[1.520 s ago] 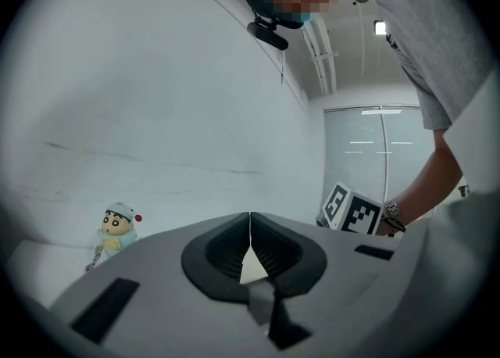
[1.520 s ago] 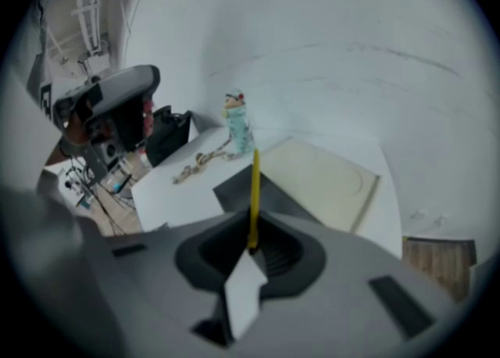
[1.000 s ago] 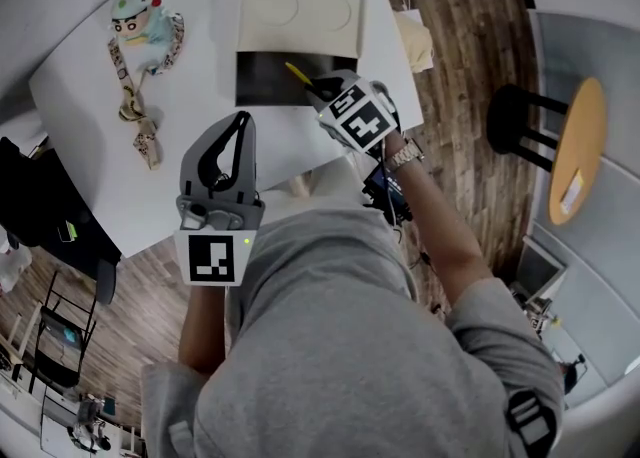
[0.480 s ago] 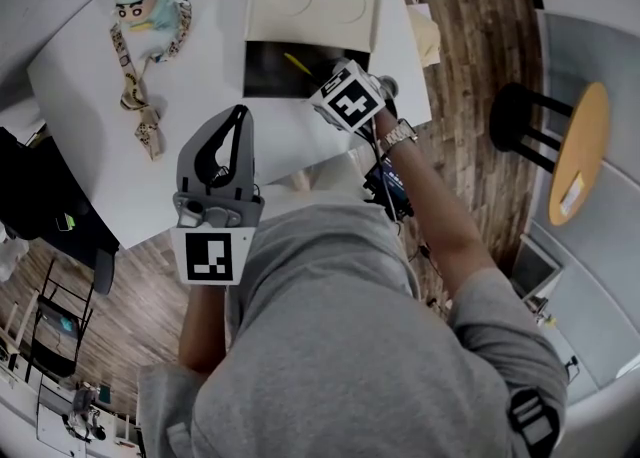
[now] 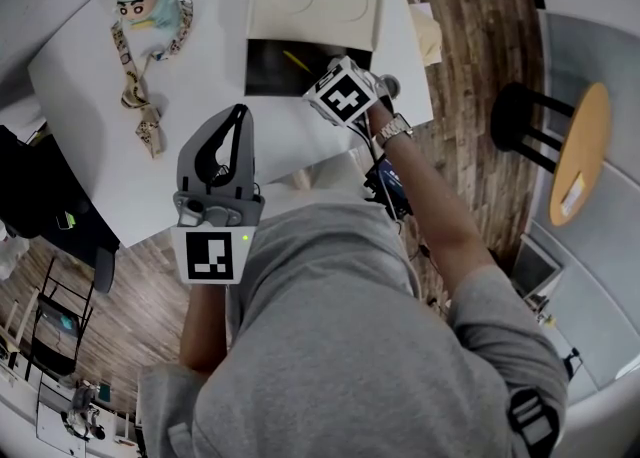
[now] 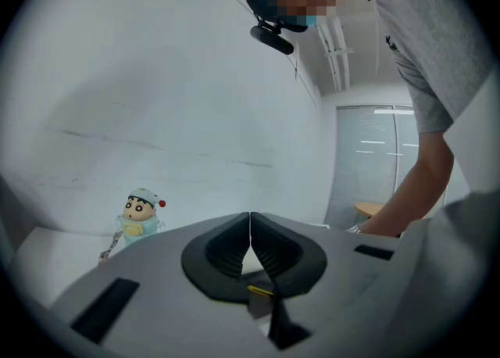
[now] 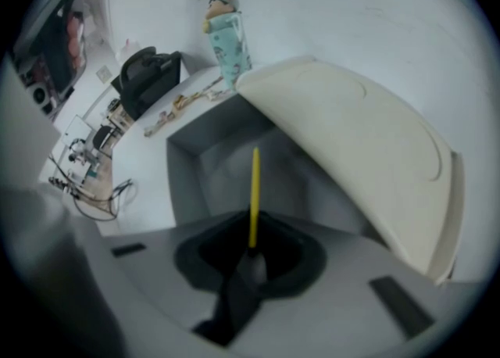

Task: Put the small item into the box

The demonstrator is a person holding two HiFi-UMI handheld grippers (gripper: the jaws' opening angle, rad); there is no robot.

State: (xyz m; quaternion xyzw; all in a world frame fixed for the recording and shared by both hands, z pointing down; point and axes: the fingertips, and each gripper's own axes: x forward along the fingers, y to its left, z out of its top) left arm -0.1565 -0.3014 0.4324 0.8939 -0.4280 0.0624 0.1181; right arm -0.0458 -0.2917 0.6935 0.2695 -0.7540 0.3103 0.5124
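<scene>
While the person stood over the white table [image 5: 200, 136], the right gripper [image 5: 320, 80] was clamped on a thin yellow stick [image 5: 296, 61], pinching its near end so the rest stuck straight out past the jaws. Going by the right gripper view, the stick pointed into the open box [image 7: 183, 165], over its dark inside, though I couldn't tell if the tip touched the bottom. The box's cream lid [image 5: 315, 6] was flipped back on the far side. The left gripper [image 5: 240, 118] hung at the near edge of the table, close to the person's body, jaws pressed together with nothing in them. Over at the far left sat a little cartoon figure [image 5: 148, 8], with a patterned lanyard [image 5: 130, 91] trailing from it toward the near side, well apart from the box.
</scene>
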